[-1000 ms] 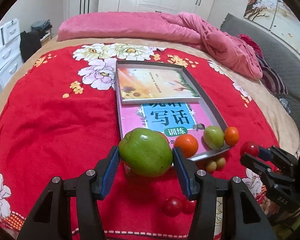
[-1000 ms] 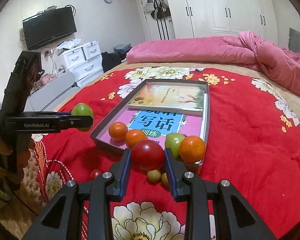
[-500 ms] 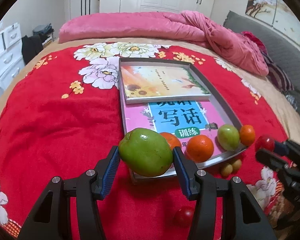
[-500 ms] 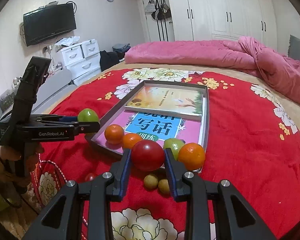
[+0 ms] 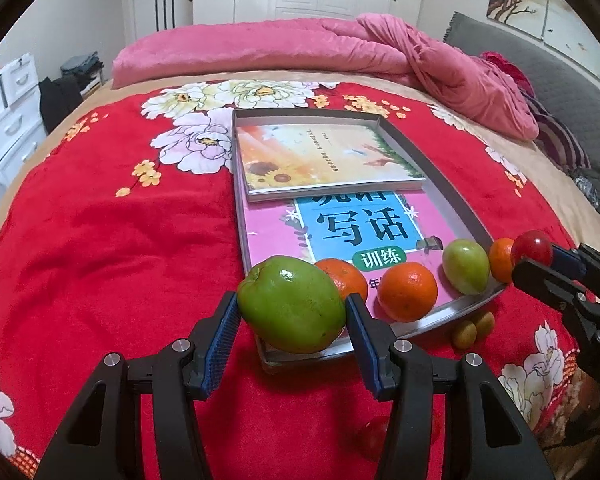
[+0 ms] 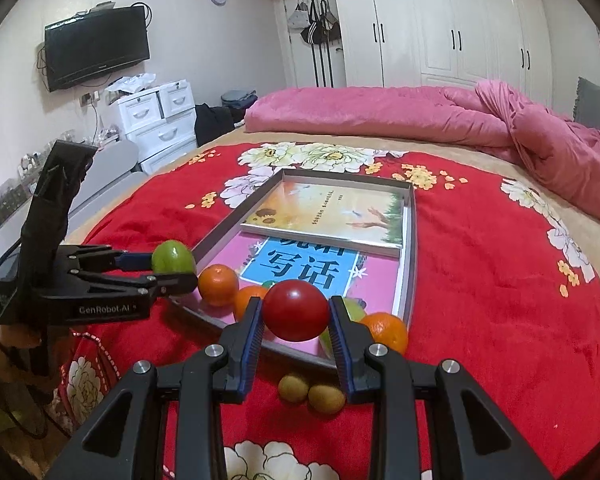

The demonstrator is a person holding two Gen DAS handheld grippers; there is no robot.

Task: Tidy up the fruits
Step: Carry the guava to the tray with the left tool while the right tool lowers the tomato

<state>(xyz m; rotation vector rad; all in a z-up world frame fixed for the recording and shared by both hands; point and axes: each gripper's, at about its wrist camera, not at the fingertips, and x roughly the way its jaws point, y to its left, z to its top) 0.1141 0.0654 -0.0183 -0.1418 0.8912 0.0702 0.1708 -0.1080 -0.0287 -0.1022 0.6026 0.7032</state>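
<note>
My left gripper (image 5: 291, 312) is shut on a big green fruit (image 5: 292, 304) and holds it above the near left corner of the grey tray (image 5: 440, 184). My right gripper (image 6: 296, 316) is shut on a red tomato (image 6: 296, 310) above the tray's near edge (image 6: 300, 350). In the tray's near end lie two oranges (image 5: 407, 291), a third orange (image 5: 500, 254) at the right corner and a small green fruit (image 5: 466, 266). Two small yellow-green fruits (image 6: 312, 394) and a small red fruit (image 5: 374, 436) lie on the red blanket before the tray.
Two books (image 5: 324, 160) fill most of the tray. The red flowered blanket (image 5: 100, 240) covers the bed, with a pink quilt (image 5: 300, 48) heaped at the far end. White drawers (image 6: 152, 116) and a wall TV (image 6: 96, 46) stand left of the bed.
Both grippers have risen and moved forward toward the tray with their fruits still held. The left gripper's green fruit now hangs over the tray's near corner.
</note>
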